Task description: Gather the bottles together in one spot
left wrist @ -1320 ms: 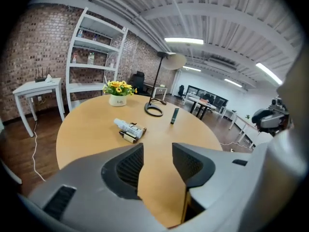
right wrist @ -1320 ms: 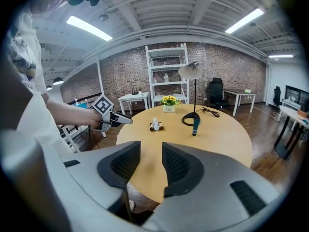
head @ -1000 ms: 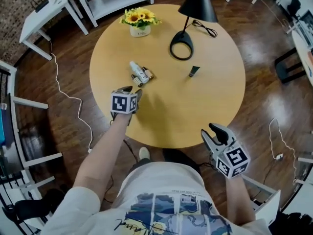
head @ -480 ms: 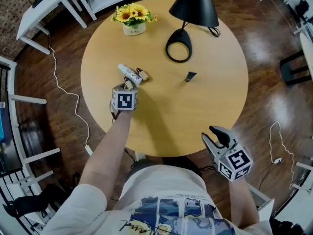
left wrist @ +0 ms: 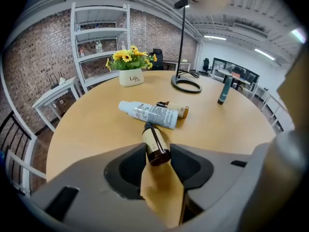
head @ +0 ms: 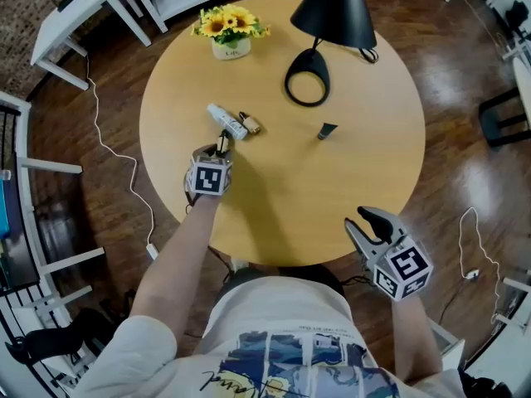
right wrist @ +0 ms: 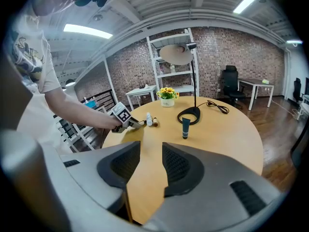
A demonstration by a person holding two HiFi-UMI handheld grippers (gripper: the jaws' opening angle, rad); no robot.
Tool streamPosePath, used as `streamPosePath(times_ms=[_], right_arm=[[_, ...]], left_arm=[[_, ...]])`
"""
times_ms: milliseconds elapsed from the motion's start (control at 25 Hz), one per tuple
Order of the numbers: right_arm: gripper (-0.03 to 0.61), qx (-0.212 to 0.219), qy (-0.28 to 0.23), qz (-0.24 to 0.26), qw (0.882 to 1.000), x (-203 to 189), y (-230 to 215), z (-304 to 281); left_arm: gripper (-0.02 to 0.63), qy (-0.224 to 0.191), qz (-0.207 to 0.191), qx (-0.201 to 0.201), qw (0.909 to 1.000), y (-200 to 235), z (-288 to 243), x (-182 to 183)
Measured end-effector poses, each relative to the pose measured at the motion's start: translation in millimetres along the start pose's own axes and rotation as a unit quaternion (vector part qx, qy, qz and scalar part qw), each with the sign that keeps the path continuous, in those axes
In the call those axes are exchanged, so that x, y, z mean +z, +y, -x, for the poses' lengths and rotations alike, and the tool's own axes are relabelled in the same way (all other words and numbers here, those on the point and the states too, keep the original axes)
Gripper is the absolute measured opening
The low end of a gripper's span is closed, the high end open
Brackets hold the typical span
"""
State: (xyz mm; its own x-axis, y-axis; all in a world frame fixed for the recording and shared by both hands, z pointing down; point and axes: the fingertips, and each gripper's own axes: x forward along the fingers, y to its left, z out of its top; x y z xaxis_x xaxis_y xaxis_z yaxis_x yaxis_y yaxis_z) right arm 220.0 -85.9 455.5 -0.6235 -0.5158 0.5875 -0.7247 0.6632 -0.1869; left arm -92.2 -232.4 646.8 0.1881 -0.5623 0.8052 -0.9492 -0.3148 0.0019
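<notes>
Amber bottle [left wrist: 153,140] lying on desk [left wrist: 91,129], base pinched between jaws of left hand-held gripper [left wrist: 157,152], jaws having just been closing on it. Neck pointing away, toward white spray bottle [left wrist: 147,114] and small brown bottle [left wrist: 175,110] just beyond. Teal tube [left wrist: 224,90] upright, well off to far right. Judged light, rigid, smooth, probably glass: liable to roll or slip. Best gripped across body, moderate pressure. Right hand-held gripper [right wrist: 151,151] spread, empty.
</notes>
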Motion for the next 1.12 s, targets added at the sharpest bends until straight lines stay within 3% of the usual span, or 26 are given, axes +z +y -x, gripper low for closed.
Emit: streamPosePath(times_ms=[200, 320, 520, 680, 920, 1000, 1120], right_arm=[[0.169, 0.013, -0.001, 0.019, 1.0, 9, 12, -8], [0.169, 0.019, 0.003, 0.024, 1.0, 13, 24, -16], [0.169, 0.03, 0.01, 0.031, 0.999, 13, 48, -28], [0.169, 0.03, 0.012, 0.025, 0.999, 12, 60, -31], [0.169, 0.021, 0.008, 0.019, 1.0, 7, 59, -27], [0.169, 0.019, 0.008, 0.017, 1.0, 4, 58, -24], [0.169, 0.02, 0.01, 0.028, 0.999, 6, 54, -22]], left_arm=[[0.153, -0.026, 0.02, -0.037, 0.9988, -7, 21, -6], [0.153, -0.017, 0.013, -0.049, 0.9986, -11, 27, -20], [0.158, 0.024, -0.019, -0.049, 0.9984, -11, 29, -45], [0.163, 0.052, -0.024, -0.039, 0.9976, -1, 25, -41], [0.15, 0.123, -0.052, -0.057, 0.9894, 1, 11, -46], [0.147, 0.121, -0.05, -0.065, 0.9893, -1, 13, -50], [0.146, 0.073, -0.036, -0.089, 0.9927, -10, 22, -42]])
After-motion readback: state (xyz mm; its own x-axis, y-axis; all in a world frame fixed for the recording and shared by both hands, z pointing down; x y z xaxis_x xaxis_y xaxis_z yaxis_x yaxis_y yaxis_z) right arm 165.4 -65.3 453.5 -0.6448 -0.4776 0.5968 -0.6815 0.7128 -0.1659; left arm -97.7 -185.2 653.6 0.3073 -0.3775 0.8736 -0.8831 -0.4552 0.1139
